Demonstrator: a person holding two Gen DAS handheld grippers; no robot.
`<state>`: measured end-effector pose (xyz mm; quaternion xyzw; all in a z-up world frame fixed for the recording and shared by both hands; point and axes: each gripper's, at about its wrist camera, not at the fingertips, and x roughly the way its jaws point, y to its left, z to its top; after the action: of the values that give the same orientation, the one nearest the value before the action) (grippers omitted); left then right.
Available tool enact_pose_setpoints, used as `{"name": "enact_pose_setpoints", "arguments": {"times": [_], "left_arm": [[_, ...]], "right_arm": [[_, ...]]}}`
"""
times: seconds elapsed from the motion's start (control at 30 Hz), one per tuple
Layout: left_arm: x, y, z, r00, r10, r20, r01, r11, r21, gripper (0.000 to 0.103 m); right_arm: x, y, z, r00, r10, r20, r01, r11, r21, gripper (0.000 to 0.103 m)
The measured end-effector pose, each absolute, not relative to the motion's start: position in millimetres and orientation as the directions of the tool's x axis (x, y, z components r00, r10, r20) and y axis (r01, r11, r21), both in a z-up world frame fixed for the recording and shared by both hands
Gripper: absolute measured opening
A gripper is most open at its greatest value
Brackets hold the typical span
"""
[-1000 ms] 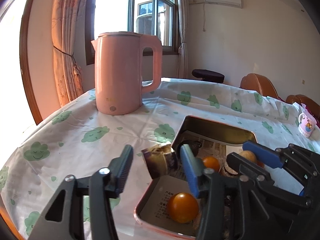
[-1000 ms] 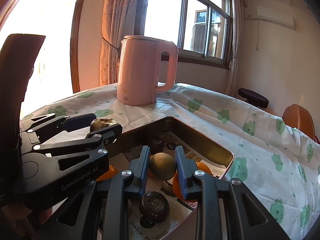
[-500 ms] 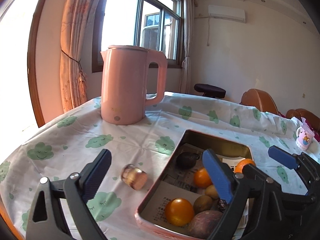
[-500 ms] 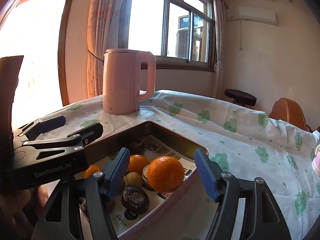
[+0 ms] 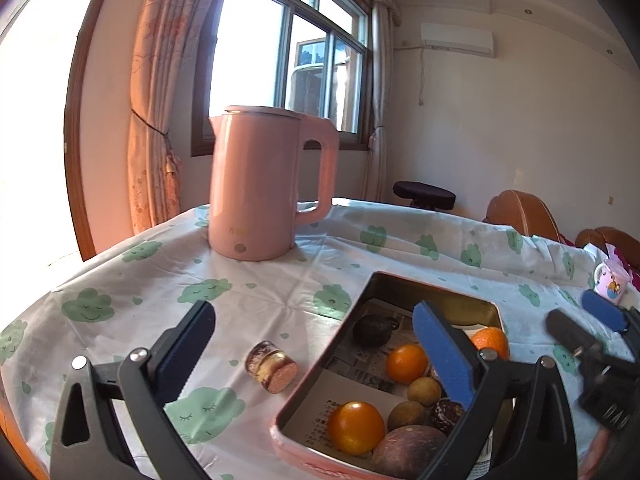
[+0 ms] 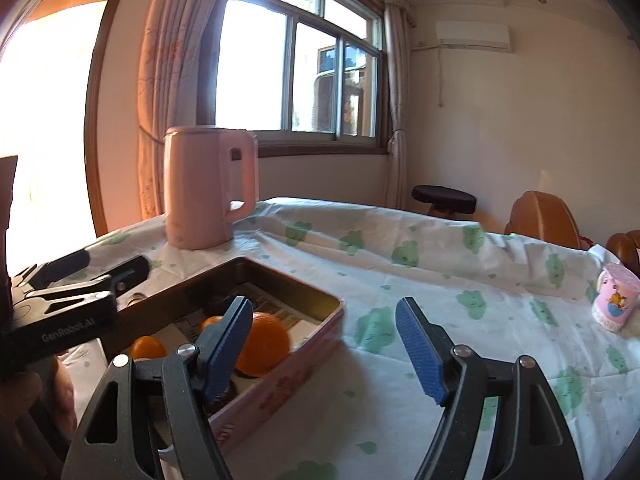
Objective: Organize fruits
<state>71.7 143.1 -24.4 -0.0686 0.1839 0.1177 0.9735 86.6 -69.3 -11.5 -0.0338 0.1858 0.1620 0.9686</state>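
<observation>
Left wrist view: left tool (image 5: 316, 350) has just been opening, jaws wide apart, nothing between. Small jar (image 5: 272, 366) lies on the surface at 9 o'clock of the tray (image 5: 320, 364). Fruits (image 5: 356, 426) sit inside. Right tool (image 6: 324, 350) has also just been opening, empty. Step: release done, I judge; next calls for checking for any stray fruit.

A table covered by a white cloth with green cloud prints (image 5: 120, 272) carries a rectangular pink tin (image 5: 362, 304) holding fruit on newspaper. Beyond the tin, toward the window, stands a pink kettle (image 5: 256, 184); just beside the tin's left wall a small jar (image 5: 272, 366) lies on its side. Well to the tin's right sits a small pink cup (image 6: 614, 302).
</observation>
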Motion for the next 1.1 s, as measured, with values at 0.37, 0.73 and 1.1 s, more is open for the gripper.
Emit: {"name": "enact_pose_setpoints", "arguments": {"times": [0.37,0.73,1.1], "left_arm": [[35.4,200.3,6.7,0.908,0.294,-0.298,-0.349,0.925,-0.152,0.103],[27.9,241.3,3.2,0.874,0.366,-0.32,-0.433,0.885,-0.171,0.103],[16.6,264.9,-1.7,0.842,0.433,-0.321,-0.498,0.853,-0.155,0.103]], "right_arm": [[91.3,-140.7,7.8,0.903,0.266,-0.339,-0.237,0.964,0.124,0.076],[96.3,-134.3,-6.5,0.878,0.293,-0.377,-0.257,0.956,0.144,0.076],[117.1,75.5,6.3,0.51,0.564,-0.649,-0.737,0.675,0.007,0.075]]}}
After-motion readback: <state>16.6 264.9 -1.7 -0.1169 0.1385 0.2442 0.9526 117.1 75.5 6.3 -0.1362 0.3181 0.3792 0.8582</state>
